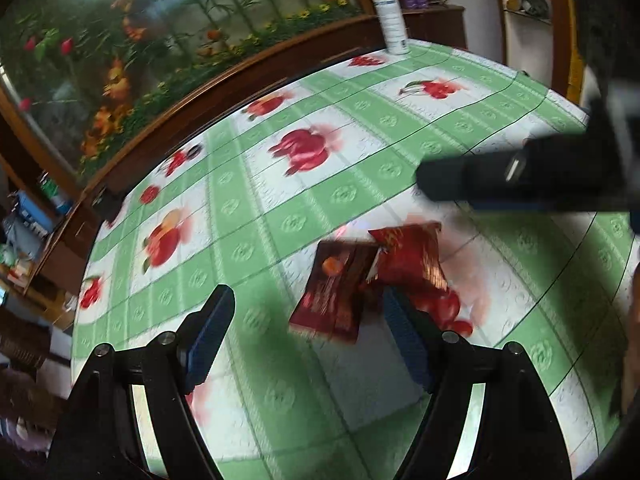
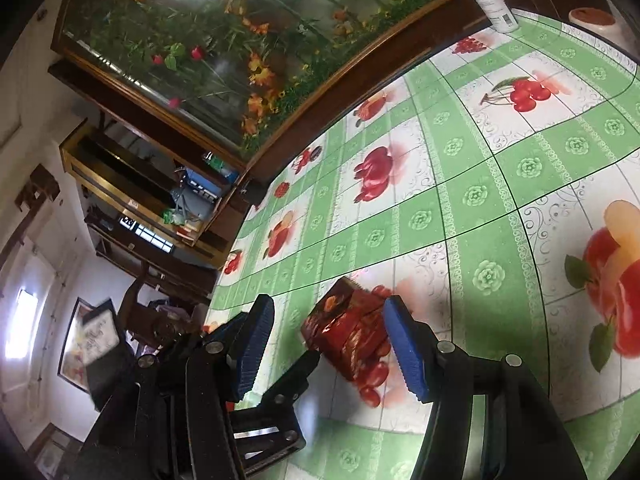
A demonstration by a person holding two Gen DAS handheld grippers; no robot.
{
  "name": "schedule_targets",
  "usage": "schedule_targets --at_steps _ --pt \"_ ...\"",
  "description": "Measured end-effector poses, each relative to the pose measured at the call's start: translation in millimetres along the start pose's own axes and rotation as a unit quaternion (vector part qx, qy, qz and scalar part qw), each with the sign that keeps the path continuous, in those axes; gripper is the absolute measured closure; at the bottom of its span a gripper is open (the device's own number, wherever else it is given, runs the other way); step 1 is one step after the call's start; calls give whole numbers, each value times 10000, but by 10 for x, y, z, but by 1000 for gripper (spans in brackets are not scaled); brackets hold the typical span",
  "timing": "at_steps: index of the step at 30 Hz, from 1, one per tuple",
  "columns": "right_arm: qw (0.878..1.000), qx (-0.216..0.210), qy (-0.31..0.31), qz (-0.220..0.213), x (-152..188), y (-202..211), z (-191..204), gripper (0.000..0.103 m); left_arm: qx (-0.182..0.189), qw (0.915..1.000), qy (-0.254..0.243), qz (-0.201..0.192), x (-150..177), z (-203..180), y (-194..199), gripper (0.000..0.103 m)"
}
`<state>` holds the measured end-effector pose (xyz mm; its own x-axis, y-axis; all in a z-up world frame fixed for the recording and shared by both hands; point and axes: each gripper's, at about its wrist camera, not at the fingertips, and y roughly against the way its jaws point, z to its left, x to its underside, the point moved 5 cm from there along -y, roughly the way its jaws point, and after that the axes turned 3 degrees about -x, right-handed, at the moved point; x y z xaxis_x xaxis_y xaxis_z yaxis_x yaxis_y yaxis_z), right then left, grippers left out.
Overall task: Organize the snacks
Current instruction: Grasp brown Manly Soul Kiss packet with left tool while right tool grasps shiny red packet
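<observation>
I am holding my left gripper and right gripper over the table, jaws apart and empty, the two red snack packets lying overlapped just ahead. Only the left view is showing the second, brighter packet.

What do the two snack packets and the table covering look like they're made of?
Snack packets, dark brown and red: probably glossy plastic film, given the crinkles and glare. Table covering: likely smooth vinyl or oilcloth, with a printed fruit pattern and slight sheen.
</observation>
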<state>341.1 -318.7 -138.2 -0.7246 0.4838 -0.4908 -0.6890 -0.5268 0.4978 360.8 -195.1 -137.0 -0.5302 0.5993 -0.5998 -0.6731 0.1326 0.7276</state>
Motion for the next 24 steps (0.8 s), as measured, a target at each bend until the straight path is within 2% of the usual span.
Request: schedule_targets --at_steps 6,10,11,12,14,20,24 --pt "9994 -36 -309 152 -2 -121 -186 43 308 9983 -442 212 -35 -167 -232 26" --pt "9989 122 -444 132 -37 -115 -275 43 644 9976 -169 190 -44 -179 -265 27" --pt "9986 169 -482 158 -38 -130 -299 43 696 9973 -119 209 -45 -180 -269 37" --pt "9980 240 -537 210 -33 -159 -331 43 838 9962 -41 219 -55 -192 -266 58" --pt "9975 288 -595 262 -25 -198 -366 43 836 9963 -45 212 -60 -218 -260 70" --pt "9973 348 -582 265 -61 -245 -336 43 899 9956 -29 247 20 -286 -144 74" --pt "9968 746 -212 209 -75 -299 -254 44 858 9958 77 319 141 -344 -21 74"
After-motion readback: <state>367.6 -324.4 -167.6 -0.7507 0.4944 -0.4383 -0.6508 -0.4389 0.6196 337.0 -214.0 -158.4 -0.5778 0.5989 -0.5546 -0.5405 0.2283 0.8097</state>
